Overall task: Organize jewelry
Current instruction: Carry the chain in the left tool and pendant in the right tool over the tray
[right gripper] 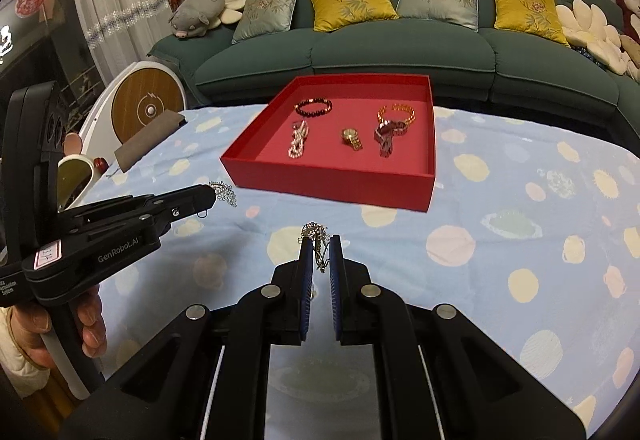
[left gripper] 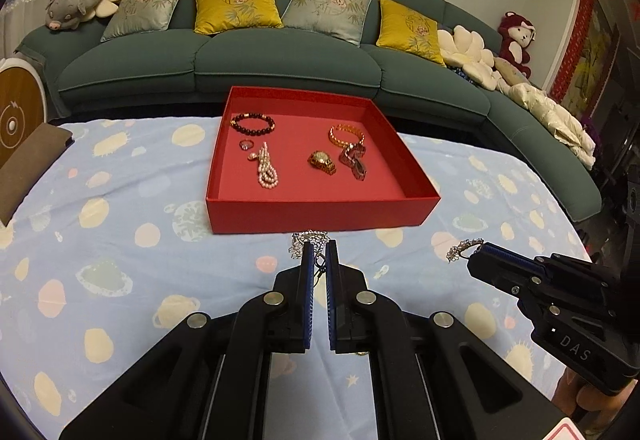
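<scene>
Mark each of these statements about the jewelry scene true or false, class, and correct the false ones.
1. Both grippers are shut on silver jewelry. True: the left gripper pinches a silver piece, and the right gripper pinches another silver piece.
2. The red box is empty. False: it holds several pieces, including a pearl strand and a gold watch.
3. The dark bead bracelet lies on the tablecloth. False: it lies inside the box, near the far left corner.
4. The box stands on a blue patterned tablecloth. True.
5. The sofa behind the table is yellow. False: it is dark green, with some yellow cushions.
</scene>
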The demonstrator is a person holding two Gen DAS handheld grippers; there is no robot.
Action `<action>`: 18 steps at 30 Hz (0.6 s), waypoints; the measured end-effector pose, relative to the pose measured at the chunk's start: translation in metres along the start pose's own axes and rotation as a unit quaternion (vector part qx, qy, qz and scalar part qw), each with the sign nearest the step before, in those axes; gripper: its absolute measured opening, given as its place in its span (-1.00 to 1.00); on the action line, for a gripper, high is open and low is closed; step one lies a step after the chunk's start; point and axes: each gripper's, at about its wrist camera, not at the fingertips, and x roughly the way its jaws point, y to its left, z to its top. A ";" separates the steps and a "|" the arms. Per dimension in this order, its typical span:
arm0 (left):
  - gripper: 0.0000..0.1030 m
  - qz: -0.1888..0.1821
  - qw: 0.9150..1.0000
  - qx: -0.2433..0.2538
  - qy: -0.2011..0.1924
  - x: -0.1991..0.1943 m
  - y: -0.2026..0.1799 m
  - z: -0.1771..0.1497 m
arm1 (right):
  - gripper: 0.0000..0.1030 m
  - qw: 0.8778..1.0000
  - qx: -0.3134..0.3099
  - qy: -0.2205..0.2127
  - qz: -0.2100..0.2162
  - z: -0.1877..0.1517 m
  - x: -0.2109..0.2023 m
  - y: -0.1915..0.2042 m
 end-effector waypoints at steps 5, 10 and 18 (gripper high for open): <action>-0.93 0.005 1.000 -0.006 -0.026 -0.011 0.000 0.023 | -0.85 0.999 0.015 -0.032 0.006 0.029 -0.008 0.003; -0.93 0.009 0.999 -0.013 -0.045 -0.012 0.004 0.047 | -0.85 0.998 0.028 -0.052 0.010 0.057 -0.003 0.005; -0.93 0.012 0.999 -0.021 -0.044 0.020 0.013 0.075 | -0.85 0.998 0.048 -0.045 0.006 0.090 0.030 -0.008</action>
